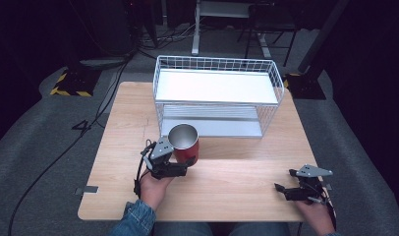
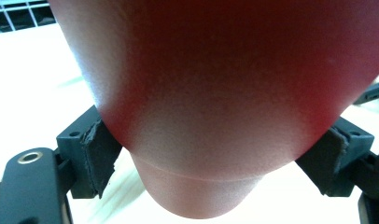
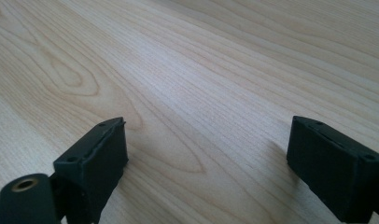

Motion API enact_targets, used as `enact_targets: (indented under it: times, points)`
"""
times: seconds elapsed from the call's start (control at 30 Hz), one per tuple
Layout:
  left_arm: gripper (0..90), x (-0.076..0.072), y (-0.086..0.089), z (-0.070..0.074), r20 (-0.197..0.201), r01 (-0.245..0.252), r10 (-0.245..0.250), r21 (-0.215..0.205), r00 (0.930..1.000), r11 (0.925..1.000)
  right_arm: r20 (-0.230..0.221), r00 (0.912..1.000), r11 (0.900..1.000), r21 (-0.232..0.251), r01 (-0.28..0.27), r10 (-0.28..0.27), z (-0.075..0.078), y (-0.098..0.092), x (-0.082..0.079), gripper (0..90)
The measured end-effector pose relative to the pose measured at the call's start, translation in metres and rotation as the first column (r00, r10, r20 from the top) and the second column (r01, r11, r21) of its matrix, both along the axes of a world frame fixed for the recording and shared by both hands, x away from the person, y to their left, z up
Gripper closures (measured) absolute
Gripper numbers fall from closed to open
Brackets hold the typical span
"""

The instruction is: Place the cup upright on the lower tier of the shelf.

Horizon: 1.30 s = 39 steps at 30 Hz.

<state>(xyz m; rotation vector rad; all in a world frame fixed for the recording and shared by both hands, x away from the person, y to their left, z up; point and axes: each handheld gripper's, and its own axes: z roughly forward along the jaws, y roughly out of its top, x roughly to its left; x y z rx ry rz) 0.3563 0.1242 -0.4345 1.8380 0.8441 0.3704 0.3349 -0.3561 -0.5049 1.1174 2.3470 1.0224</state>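
1. High view: left gripper [image 1: 184, 164] clamps the red cup [image 1: 184, 142] low on its side, jaws closed onto the wall. Cup is upright w/ open steel mouth up, near worktop [image 1: 237, 182] centre, just in front of the wire rack [image 1: 217, 93]. Low side grip prob. keeps the mouth clear and cup level for a move toward the rack; whether base is off the wood I can't tell.
2. High view, right side: right gripper [image 1: 285, 191] rests near the worktop's front right corner, well apart from cup, holding nothing. Looks parked out of the way.
3. Left gripper view: cup [image 2: 215, 107] sits betw. both pads [image 2: 101, 149], each pressed on the curved wall, so the grip is symmetric and shouldn't twist.
4. Right gripper view: jaws wide open, bare wood grain [image 3: 201, 93] betw. them, nothing held.
5. Writing: none readable; no logo or label on cup, rack or grippers.
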Motion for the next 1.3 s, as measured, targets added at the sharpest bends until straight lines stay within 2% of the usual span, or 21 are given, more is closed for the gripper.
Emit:
enact_targets:
  times: [0.27, 0.63, 0.87, 1.3]
  points:
    - [16.7, 0.016, -0.015, 0.005, 0.002, 0.014, -0.014, 0.004, 0.9999, 0.9999, 0.001, 1.0, 1.0, 0.001, 0.001, -0.001, 0.0, 0.0, 0.0, 12.7]
    - [16.7, 0.041, -0.031, 0.001, -0.001, -0.015, 0.015, -0.027, 0.9999, 0.9995, 0.001, 1.0, 1.0, 0.003, -0.004, 0.004, 0.0, 0.0, 0.0, 13.5]
    - [16.7, 0.056, -0.047, -0.005, 0.007, -0.026, 0.026, 0.016, 0.9996, 0.9995, 0.001, 1.0, 1.0, 0.003, -0.006, 0.006, 0.0, 0.0, 0.0, 13.8]
    - [16.7, 0.085, -0.069, -0.014, -0.02, -0.048, 0.048, 0.039, 0.9986, 0.9981, 0.004, 0.9999, 1.0, 0.003, -0.015, 0.015, 0.0, 0.0, -0.001, 14.6]
